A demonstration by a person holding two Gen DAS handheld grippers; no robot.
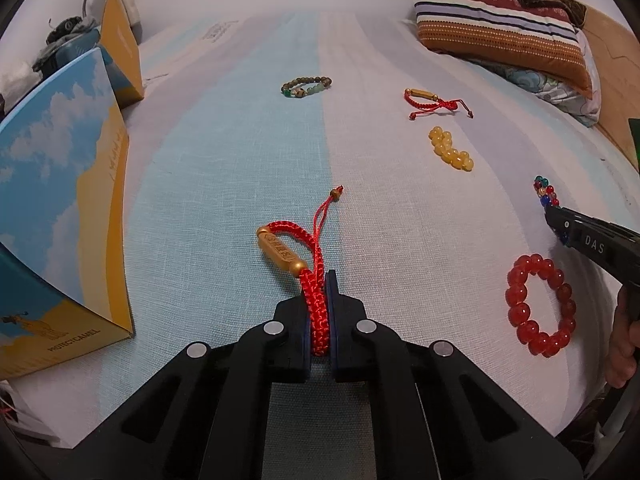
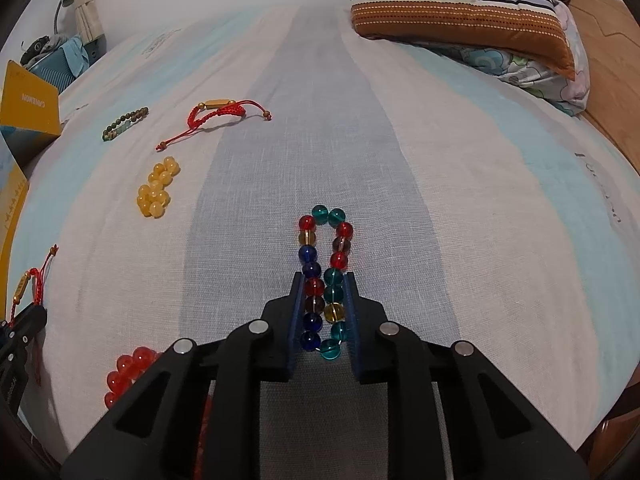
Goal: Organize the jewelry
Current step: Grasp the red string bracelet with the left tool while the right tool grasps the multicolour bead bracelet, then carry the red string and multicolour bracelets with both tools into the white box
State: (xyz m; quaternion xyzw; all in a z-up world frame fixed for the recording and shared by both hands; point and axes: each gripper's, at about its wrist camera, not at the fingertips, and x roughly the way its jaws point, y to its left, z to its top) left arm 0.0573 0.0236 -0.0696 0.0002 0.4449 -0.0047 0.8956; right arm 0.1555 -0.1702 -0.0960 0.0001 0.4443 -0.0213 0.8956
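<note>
My left gripper (image 1: 319, 280) is shut on a red braided bracelet with a gold tube (image 1: 294, 258), low over the striped bedsheet. My right gripper (image 2: 323, 280) is shut on a multicoloured glass bead bracelet (image 2: 325, 240), squeezed into a narrow loop. In the left wrist view the right gripper (image 1: 550, 210) sits at the far right with the beads (image 1: 545, 192) sticking out. In the right wrist view the left gripper (image 2: 34, 312) shows at the left edge with its red bracelet (image 2: 30, 284).
On the sheet lie a red bead bracelet (image 1: 540, 304), a yellow bead bracelet (image 1: 450, 148), a second red cord bracelet (image 1: 434, 102) and a brown-green bead bracelet (image 1: 306, 87). An open blue-and-yellow box (image 1: 60, 200) stands left. Striped pillows (image 1: 500, 20) lie far right.
</note>
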